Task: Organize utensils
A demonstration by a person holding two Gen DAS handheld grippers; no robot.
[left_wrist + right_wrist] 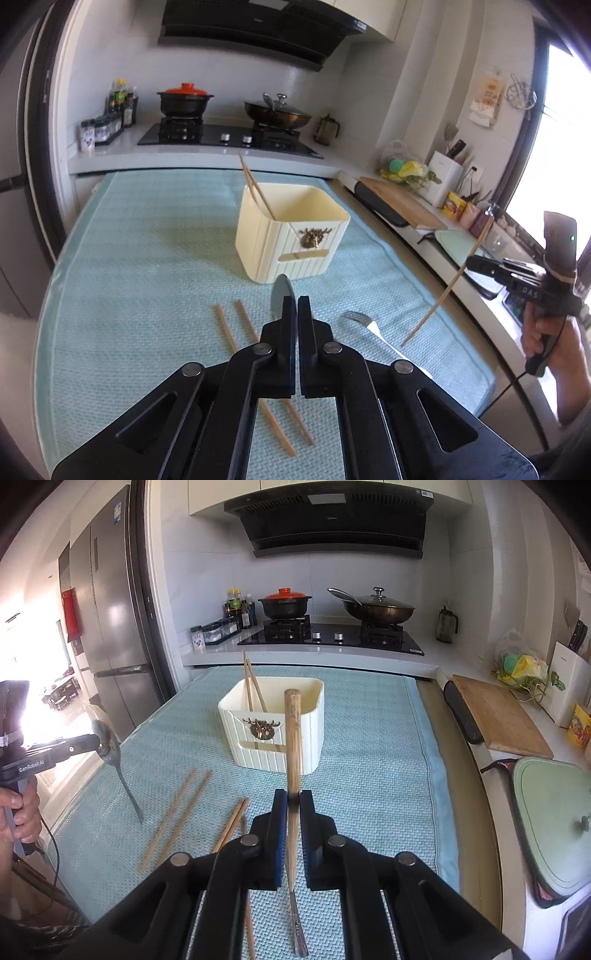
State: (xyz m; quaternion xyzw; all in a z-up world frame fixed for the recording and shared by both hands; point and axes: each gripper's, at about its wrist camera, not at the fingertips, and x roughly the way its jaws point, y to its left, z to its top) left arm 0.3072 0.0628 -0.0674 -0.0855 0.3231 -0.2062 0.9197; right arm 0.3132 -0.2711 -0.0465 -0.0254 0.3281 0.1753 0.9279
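Note:
A cream utensil holder (291, 236) (273, 723) stands on the light blue mat (147, 258) (369, 775), with two chopsticks (255, 188) (253, 686) leaning inside it. My left gripper (296, 306) (94, 740) is shut on a metal spoon (280, 291) (110, 746), held above the mat. My right gripper (293, 797) (471, 260) is shut on a wooden chopstick (292, 738) (443, 295), held above the mat in front of the holder. Several loose chopsticks (229, 332) (177, 816) and a fork (365, 325) (297, 923) lie on the mat.
A hob with a red-lidded pot (284, 603) and a wok (376, 607) stands behind the mat. A wooden cutting board (495, 716), a knife block (445, 177) and a green lid (554, 819) sit on the right counter. A fridge (107, 627) stands at the left.

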